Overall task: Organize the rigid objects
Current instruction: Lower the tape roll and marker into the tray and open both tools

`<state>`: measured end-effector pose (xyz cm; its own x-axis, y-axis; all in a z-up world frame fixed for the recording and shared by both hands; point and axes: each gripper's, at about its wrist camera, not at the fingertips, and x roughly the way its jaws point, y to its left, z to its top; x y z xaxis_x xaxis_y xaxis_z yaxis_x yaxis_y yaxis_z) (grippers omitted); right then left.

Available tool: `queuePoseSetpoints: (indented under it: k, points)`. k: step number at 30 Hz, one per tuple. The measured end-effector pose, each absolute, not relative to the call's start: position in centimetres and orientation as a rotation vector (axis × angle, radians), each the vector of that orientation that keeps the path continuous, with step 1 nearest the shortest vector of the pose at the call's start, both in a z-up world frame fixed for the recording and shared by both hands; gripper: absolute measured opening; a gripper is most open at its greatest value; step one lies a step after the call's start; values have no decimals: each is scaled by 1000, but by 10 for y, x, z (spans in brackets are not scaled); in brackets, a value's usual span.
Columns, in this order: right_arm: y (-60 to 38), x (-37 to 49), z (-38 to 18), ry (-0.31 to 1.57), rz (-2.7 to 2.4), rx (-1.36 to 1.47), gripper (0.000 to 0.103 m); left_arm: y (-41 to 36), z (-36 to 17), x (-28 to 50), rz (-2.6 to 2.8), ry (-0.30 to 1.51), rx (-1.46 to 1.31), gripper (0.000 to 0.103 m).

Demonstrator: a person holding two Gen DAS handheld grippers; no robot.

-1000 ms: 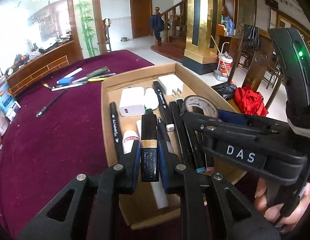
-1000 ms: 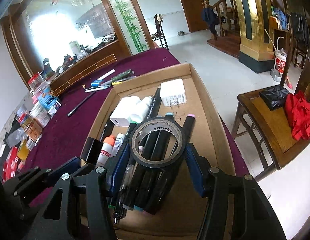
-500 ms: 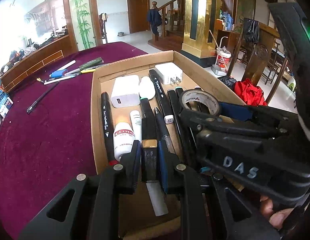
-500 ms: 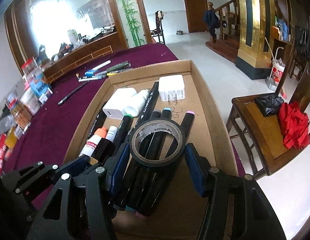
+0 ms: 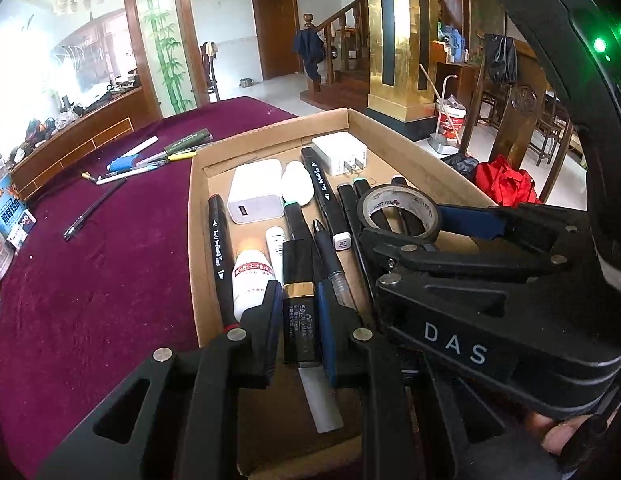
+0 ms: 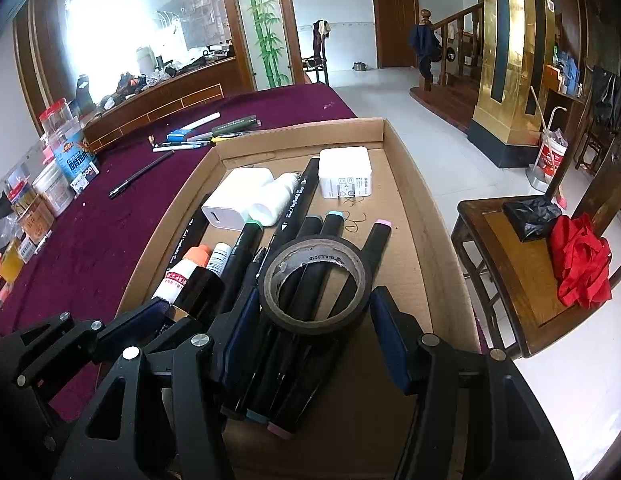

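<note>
- Far left at about 9 o'clock, the maroon tablecloth has a black pen lying alone on it, with a bunch of loose pens and markers further back at around 11 o'clock.
- Moving right you hit the cardboard tray. Along its left wall lies a black marker, and just beside that a white bottle with a red label.
- The left gripper has its jaws pinched narrow on a black tube with a gold band, held over the near end of the tray at 6 o'clock. A white pen sticks out underneath it.
- At the tray's far end, about 12 o'clock: a white charger, a small white bottle and a white plug adapter.
- Right of centre, the right gripper sits half open around a roll of black tape, which rests on a row of black markers. Can't tell if the pads actually press on the roll.
- Off to the right at 3 o'clock, a wooden chair with a red cloth on it.
</note>
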<state>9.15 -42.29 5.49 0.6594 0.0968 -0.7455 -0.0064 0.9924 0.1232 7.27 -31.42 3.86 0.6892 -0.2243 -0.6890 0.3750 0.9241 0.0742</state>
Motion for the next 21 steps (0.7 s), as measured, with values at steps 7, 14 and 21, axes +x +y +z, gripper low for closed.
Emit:
queuePoseSetpoints:
  k: [7,14,21]
  points:
    - [-421,91,55,853,58,106,53,-314,38,72,-336,736,218,15]
    - [-421,88,61,822,79,120,62,-314,41,70,-331,725,221,23]
    - [-420,87,67,801,67,112,66,-313,47,66,-313,685,227,45]
